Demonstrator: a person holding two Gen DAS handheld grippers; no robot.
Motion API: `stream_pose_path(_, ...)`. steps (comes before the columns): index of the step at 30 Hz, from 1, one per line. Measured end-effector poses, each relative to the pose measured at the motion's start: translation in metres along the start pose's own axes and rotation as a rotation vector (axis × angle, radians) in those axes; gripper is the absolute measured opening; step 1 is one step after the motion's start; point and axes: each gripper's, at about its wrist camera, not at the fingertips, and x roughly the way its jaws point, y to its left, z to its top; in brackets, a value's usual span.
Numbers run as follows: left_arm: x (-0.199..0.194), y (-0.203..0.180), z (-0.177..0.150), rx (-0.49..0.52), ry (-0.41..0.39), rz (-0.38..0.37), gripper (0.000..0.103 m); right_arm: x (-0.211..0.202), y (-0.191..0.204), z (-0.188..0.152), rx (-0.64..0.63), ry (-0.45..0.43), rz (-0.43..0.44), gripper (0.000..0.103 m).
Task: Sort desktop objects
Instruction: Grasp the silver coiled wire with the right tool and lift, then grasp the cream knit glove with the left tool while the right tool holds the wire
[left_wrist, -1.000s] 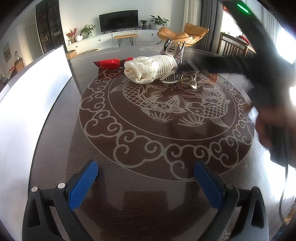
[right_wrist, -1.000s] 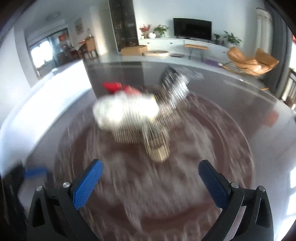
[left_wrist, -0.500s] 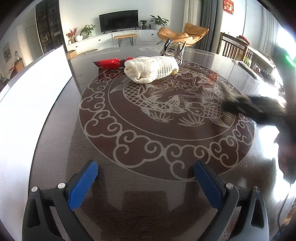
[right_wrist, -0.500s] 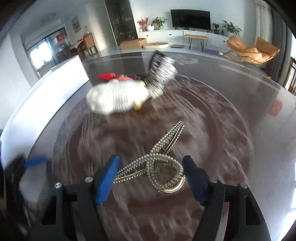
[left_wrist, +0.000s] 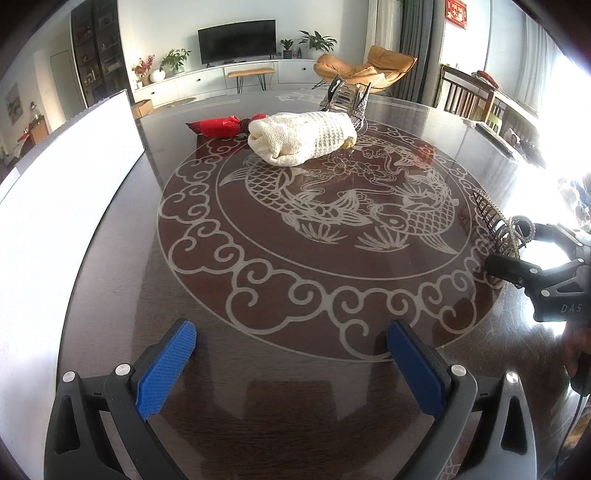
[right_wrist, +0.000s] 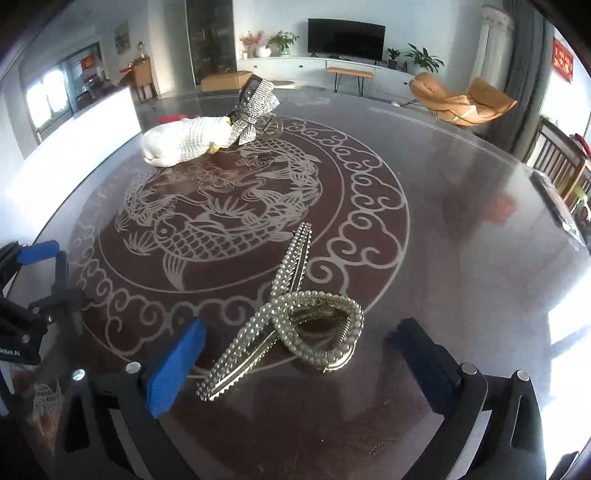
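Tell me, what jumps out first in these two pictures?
Probably the pearl-studded hair claw clip, lying on the table between the open blue-padded fingers of the right gripper. Next, the big pale carp-and-cloud pattern covering the dark round table. At the far side lies a small heap: a rolled cream knitted cloth, a red packet and a sparkly rhinestone bow clip.
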Motion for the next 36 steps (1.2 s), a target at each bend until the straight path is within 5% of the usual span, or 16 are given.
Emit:
stream_pose_path(10,0.000,0.000,0.000,0.004,0.001,0.000,0.103,-0.001,-0.003,-0.001,0.001,-0.001,-0.001,0.103)
stream_pose_path(15,0.005,0.003,0.015,0.086,0.145,-0.053,0.103,-0.001,-0.003,-0.001,0.001,-0.001,-0.001,0.103)
stream_pose_path(25,0.026,0.025,0.143,0.103,0.068,-0.078,0.103,-0.001,-0.003,-0.001,0.001,-0.001,-0.002,0.103)
stream_pose_path(32,0.082,-0.017,0.169,0.280,0.081,-0.010,0.103,-0.005,-0.001,-0.003,-0.001,-0.001,-0.007,0.103)
stream_pose_path(35,0.083,-0.026,0.159,0.333,0.035,0.039,0.061,-0.005,-0.001,-0.003,0.000,-0.001,-0.007,0.103)
stream_pose_path(36,0.080,-0.024,0.155,0.328,0.024,0.034,0.059,-0.005,-0.001,-0.003,0.000,-0.001,-0.007,0.103)
